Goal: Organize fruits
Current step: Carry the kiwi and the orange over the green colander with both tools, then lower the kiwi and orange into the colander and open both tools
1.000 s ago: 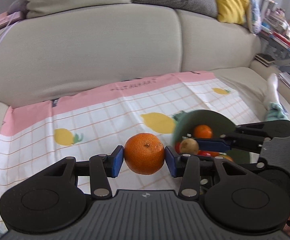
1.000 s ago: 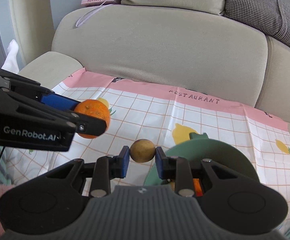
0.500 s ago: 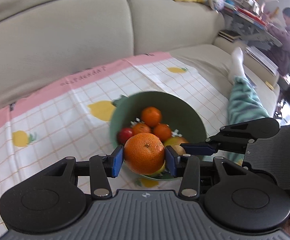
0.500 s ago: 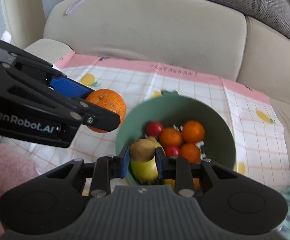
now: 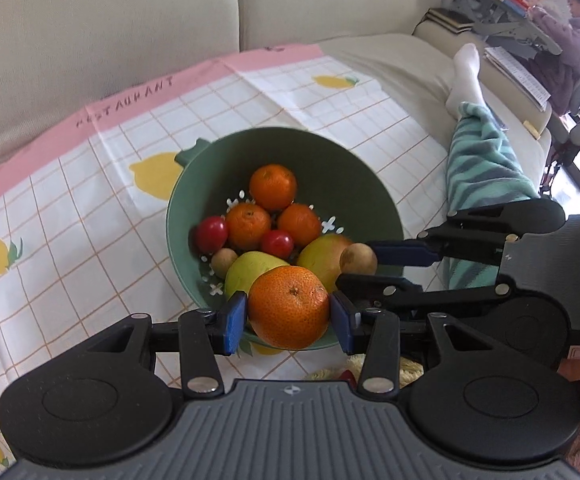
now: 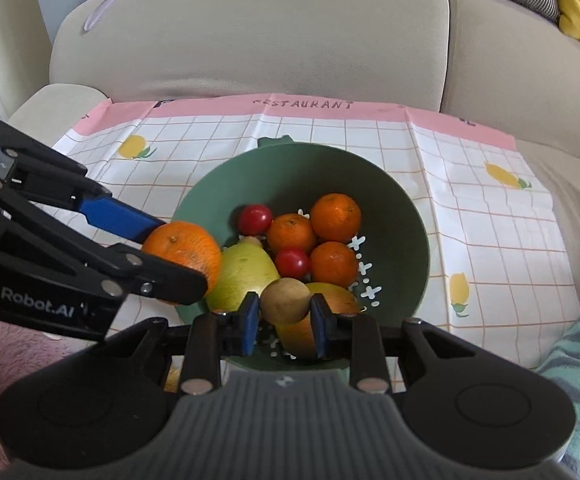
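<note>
While both hover over the bowl (image 5: 386, 216), each claw pinches fruit.

A beige sofa (image 6: 290, 48) carries a lemon-print checked cloth (image 6: 470, 216) mid-frame; a green bowl (image 6: 406, 216) sits on it.

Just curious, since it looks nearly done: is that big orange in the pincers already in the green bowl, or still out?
Still out. The orange is clamped in the left gripper, hanging above the bowl at its near rim.
</note>
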Tool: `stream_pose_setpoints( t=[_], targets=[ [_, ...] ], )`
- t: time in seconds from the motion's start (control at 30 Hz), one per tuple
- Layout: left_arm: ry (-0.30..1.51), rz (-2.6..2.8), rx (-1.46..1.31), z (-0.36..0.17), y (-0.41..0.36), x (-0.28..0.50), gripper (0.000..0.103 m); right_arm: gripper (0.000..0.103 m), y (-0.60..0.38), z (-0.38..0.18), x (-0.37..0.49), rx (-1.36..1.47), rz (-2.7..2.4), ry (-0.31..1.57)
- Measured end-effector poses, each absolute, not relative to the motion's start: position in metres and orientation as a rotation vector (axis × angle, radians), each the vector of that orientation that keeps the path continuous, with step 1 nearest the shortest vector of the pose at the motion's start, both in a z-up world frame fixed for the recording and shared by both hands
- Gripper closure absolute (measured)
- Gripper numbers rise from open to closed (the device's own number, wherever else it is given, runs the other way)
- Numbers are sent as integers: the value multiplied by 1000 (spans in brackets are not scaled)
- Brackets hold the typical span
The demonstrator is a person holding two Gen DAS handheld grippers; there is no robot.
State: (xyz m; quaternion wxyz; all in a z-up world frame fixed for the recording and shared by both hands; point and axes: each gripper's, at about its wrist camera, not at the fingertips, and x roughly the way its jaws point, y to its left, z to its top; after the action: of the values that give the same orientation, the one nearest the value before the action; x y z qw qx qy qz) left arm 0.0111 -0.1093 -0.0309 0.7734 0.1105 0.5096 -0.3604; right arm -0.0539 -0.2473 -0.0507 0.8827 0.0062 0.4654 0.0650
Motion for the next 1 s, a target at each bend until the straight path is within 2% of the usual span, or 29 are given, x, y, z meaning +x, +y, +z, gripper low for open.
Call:
stream_pose_setpoints(
  t=[0.37,1.0],
  targets=[
    [1197,-787,238,-49,-115,25,52,79,-247,-72,-33,-153,190,1035],
    [1290,-821,111,-63,-109,39,49,79,-236,-74,-24,-263,222,1031]
  ],
)
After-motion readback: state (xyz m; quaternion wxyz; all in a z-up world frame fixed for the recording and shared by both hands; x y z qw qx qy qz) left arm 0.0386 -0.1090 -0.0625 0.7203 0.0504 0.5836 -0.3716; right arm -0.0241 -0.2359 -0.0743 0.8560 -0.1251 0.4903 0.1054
